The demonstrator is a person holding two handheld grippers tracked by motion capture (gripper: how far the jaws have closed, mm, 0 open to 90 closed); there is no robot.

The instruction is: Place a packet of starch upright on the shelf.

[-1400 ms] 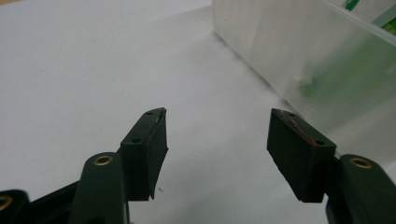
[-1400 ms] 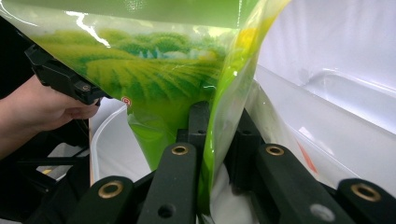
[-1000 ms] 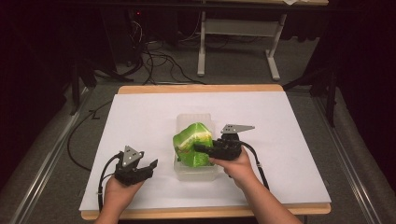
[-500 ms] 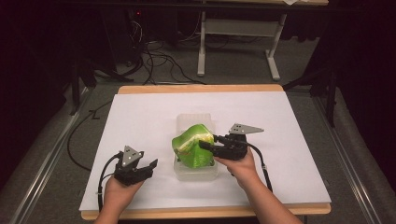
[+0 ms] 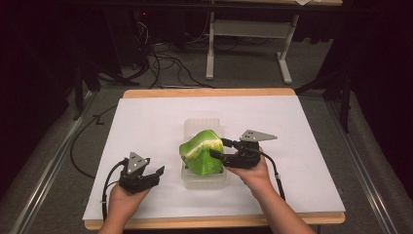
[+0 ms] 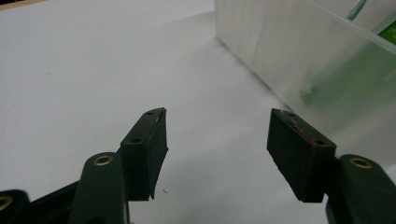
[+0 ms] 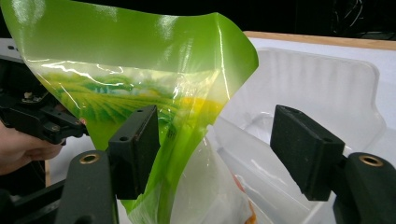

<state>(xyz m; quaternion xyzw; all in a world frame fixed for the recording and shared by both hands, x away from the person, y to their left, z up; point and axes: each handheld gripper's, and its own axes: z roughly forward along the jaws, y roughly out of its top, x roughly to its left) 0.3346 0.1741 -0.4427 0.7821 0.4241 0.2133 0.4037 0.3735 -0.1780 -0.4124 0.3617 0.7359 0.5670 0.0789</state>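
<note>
Dim room, grey carpet (image 5: 58, 195), white desk frame (image 5: 246, 41) behind.

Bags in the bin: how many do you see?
1. A green bag stands in the clear bin mid-table, its top rising above the rim beside the right tongs. Anything beneath it is hidden.

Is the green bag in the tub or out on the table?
In: the bag stands in the clear tub, its top rising above the rim.
</note>
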